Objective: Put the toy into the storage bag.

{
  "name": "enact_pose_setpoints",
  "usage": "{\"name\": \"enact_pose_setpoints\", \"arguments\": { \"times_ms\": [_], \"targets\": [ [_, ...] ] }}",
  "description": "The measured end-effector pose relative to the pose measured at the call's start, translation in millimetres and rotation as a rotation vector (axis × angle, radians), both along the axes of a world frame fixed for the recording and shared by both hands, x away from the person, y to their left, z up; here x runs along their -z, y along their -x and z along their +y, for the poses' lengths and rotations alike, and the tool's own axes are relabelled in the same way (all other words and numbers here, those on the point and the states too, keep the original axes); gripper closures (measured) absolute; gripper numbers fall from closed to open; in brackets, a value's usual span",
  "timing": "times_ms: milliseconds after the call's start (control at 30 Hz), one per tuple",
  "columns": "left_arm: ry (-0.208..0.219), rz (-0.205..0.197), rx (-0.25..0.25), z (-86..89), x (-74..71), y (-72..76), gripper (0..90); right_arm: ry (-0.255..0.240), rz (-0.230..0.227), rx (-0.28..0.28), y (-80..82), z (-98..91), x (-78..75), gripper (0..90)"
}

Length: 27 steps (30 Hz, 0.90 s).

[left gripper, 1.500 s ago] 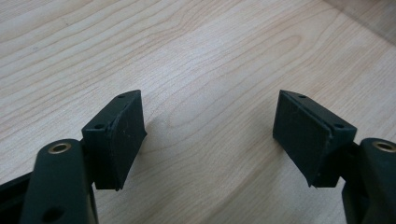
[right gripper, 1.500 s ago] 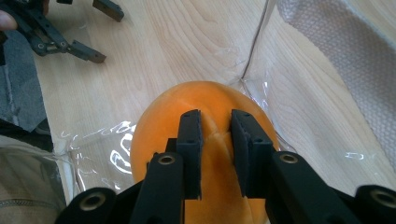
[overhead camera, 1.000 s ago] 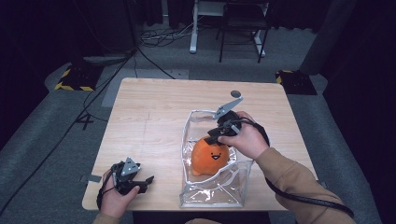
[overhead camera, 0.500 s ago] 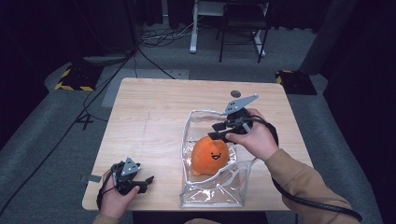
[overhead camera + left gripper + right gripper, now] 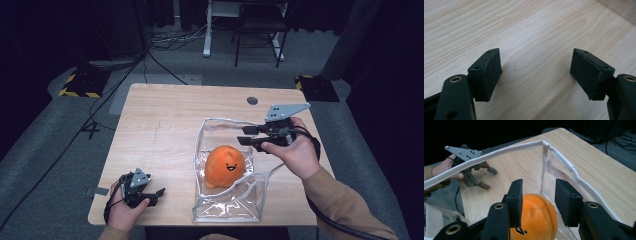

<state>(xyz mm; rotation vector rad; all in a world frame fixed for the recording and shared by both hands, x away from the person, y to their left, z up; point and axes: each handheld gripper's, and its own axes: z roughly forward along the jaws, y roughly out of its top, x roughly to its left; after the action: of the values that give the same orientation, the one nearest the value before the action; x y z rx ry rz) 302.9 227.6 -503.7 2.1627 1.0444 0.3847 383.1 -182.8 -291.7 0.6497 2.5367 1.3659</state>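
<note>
An orange plush toy [image 5: 225,165] with a small face sits inside a clear plastic bag [image 5: 220,210] that stands open on the wooden table [image 5: 165,125]. My right gripper [image 5: 241,136] hovers over the bag's right rim, just above and to the right of the toy, pointing left. In the right gripper view it [image 5: 538,195] is open, with the toy [image 5: 536,220] below the jaws and the bag's white rim [image 5: 564,162] beyond. My left gripper [image 5: 157,196] rests open near the table's front left corner; in the left gripper view it [image 5: 535,62] holds nothing over bare wood.
A round cable hole [image 5: 252,100] lies at the table's back right. Cables, a chair and a white desk frame [image 5: 206,30] stand on the floor beyond the table. The table's left half is bare wood.
My right gripper has drawn back to the right and slightly up, away from the top of the toy. The left gripper has not moved.
</note>
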Motion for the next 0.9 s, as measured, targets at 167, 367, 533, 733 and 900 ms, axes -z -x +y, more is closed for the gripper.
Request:
{"name": "enact_pose_setpoints", "arguments": {
  "times_ms": [167, 367, 533, 733, 900],
  "targets": [
    [0.001, -0.002, 0.000, -0.1, 0.1, -0.2, 25.4, -0.017, -0.010, 0.037, 3.9, -19.3, -3.3, 59.0],
    [0.001, -0.003, 0.000, -0.1, 0.1, -0.2, 25.4, -0.033, -0.018, 0.077, 9.0, -40.8, -7.5, 58.9],
    [0.001, -0.003, 0.000, -0.1, 0.1, -0.2, 25.4, -0.040, -0.024, 0.114, 12.6, -58.4, -8.9, 58.6],
    [-0.001, -0.003, 0.000, -0.2, 0.1, -0.2, 25.4, -0.042, -0.017, 0.151, 16.0, -77.8, -6.9, 58.1],
    [-0.002, -0.003, 0.000, -0.2, 0.0, -0.1, 25.4, -0.033, -0.008, 0.185, 17.3, -92.9, -3.9, 57.8]
  ]
}}
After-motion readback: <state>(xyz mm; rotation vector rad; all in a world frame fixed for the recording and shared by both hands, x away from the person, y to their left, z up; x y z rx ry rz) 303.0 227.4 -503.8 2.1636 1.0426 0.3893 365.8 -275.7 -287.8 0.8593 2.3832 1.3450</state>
